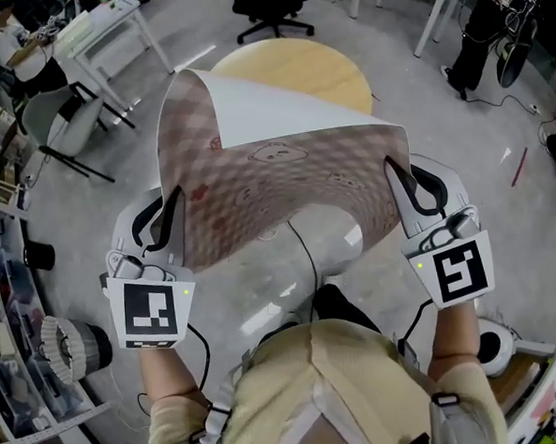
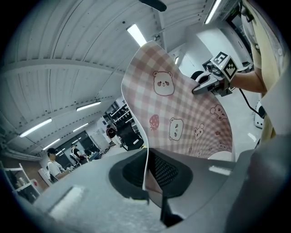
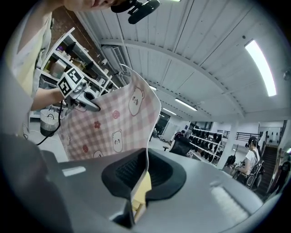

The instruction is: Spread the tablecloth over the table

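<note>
Head view: a pink checked tablecloth printed with bears is held in the air, stretched between the left gripper and the right gripper. One near corner is pinched in each pair of fingers, which are pressed together on the thin sheet (its edge is seen running straight between the pads in both gripper views). Beyond the fingertips the far edge is curled over, white underside up. The round pale wooden table is seen farther ahead of the fingertips.

Open floor before round table (chair beyond)
</note>
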`<state>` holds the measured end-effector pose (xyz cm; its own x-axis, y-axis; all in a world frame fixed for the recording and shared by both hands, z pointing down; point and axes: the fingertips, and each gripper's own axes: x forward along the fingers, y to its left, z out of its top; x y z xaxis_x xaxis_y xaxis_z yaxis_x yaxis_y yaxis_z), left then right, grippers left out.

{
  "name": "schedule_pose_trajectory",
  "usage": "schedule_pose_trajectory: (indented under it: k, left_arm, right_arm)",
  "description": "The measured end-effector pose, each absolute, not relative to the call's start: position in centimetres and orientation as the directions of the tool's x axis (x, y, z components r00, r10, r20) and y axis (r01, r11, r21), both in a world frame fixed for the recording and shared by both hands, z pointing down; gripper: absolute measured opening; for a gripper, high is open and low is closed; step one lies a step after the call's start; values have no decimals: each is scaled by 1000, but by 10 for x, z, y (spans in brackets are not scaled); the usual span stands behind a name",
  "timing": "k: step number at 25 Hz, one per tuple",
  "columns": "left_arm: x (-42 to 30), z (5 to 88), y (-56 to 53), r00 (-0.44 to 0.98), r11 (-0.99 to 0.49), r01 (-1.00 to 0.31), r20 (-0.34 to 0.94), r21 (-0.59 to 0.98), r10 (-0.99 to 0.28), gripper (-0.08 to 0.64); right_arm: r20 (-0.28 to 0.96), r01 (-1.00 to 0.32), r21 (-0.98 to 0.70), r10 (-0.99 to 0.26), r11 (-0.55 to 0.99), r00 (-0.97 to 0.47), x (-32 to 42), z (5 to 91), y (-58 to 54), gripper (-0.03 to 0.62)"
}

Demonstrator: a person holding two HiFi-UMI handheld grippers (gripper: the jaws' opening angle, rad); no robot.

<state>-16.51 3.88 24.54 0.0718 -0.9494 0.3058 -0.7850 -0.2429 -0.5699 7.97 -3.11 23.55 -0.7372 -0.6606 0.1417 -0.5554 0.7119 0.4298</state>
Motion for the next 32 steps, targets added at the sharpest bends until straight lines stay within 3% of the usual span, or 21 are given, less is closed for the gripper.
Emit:
schedule_pose_trajectory:
  k: [10, 20, 32]
  left_arm:
    - [-141, 219, -67, -82, -101, -735, 236, -670, -968, 9]
    - [-166, 211, -155, -160, -23, -698, 187, -716, -969, 9]
    - [-227, 256, -318, -81, -132, -690, 257, -712, -963, 11]
  right_arm:
    - [63, -539, 448, -627, 713, -776, 114, 216, -146, 9]
    - [51, -528, 504, -633, 684, -772, 95, 217, -236, 9]
    - [99, -558, 569, -724, 604, -683, 39, 250, -377, 10]
